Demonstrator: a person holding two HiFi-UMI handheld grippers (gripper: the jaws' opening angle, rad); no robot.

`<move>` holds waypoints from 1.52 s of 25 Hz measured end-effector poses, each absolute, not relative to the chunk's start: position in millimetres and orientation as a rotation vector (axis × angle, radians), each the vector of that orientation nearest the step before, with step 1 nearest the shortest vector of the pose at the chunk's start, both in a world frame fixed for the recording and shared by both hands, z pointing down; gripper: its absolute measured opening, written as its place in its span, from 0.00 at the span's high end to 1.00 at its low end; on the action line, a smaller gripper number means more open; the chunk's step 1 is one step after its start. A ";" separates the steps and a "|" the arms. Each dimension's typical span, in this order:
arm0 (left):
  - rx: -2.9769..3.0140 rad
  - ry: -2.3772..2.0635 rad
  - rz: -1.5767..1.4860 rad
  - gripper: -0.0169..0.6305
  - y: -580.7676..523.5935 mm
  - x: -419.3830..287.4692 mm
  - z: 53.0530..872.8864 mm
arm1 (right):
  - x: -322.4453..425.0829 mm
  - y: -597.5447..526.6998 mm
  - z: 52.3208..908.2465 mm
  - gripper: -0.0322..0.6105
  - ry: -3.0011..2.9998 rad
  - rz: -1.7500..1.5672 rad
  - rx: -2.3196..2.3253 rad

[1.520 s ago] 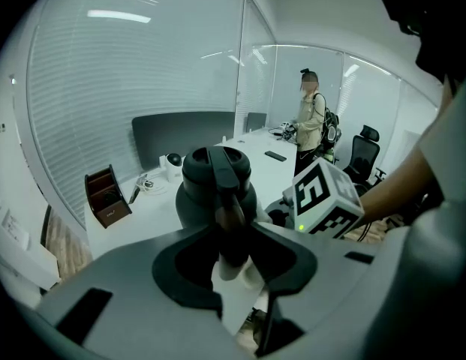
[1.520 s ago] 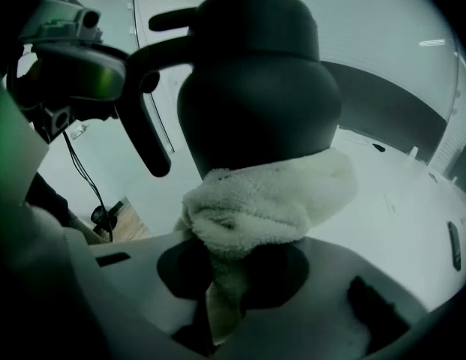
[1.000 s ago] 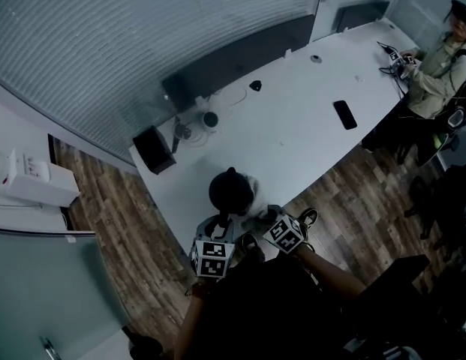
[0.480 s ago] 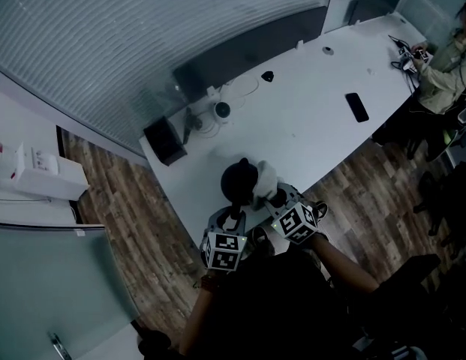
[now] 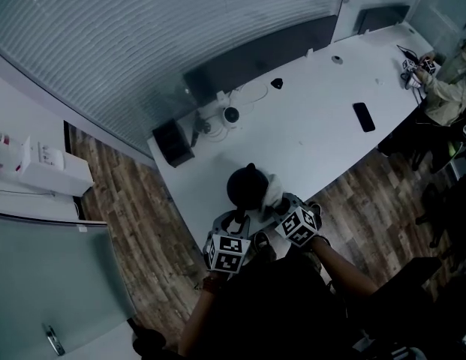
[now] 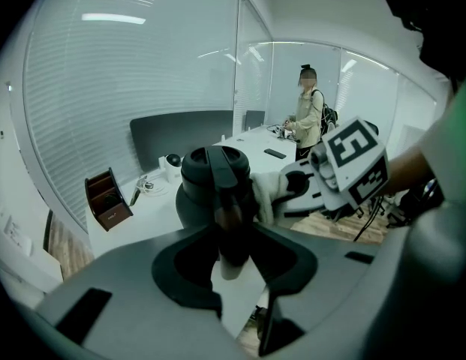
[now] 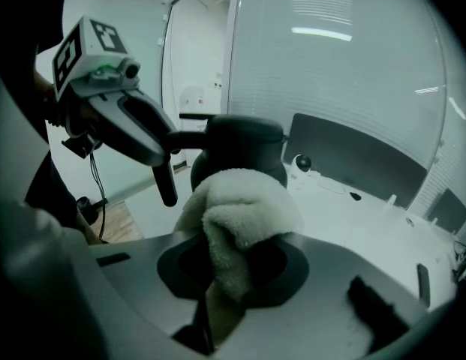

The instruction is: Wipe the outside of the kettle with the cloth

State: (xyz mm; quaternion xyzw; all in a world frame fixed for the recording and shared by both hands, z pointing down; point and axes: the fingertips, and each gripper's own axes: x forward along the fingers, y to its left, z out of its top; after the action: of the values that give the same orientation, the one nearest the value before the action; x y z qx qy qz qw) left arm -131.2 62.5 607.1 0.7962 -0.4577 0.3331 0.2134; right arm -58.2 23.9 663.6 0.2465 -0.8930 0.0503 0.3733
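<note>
Centrally, fig. shows a black kettle (image 5: 246, 186) upright on a white table (image 5: 315, 148), close to the near edge. L gripper (image 6: 231, 255): jaws closed on the kettle's handle (image 6: 226, 201), which runs down betw. them. R gripper (image 7: 226, 276): jaws pinched on a white fluffy cloth (image 7: 244, 208). The cloth bunches out above the jaws & lies against the kettle's side, on its right in head view. Both grippers sit just beside the kettle. Further along the table: dark desk organiser (image 5: 172, 142) at the corner, small white round device w/ cable (image 5: 230, 115), black phone (image 5: 363, 116). Person (image 6: 309, 126) at the far end.
</note>
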 end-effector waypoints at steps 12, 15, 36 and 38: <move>2.192 -1.275 0.951 0.77 65.6 -129.8 610.3 | -62.0 34.1 773.5 0.85 -2.087 0.254 0.439; 2.204 -1.285 0.965 0.77 54.7 -129.7 608.1 | -54.7 22.4 763.7 0.85 -2.155 0.306 0.490; 2.200 -1.275 1.276 0.77 44.7 -183.5 613.7 | -94.5 -2.6 620.9 0.85 -2.366 0.102 0.494; 2.224 -1.291 1.289 0.77 40.8 -174.2 601.0 | -87.0 -2.7 614.8 0.85 -2.359 0.085 0.481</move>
State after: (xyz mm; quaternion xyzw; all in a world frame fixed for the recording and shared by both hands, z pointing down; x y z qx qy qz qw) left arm -174.2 40.8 601.0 0.7664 -0.4449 0.4442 0.1321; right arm -87.0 -2.7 614.8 0.1865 -0.9143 0.0328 0.3581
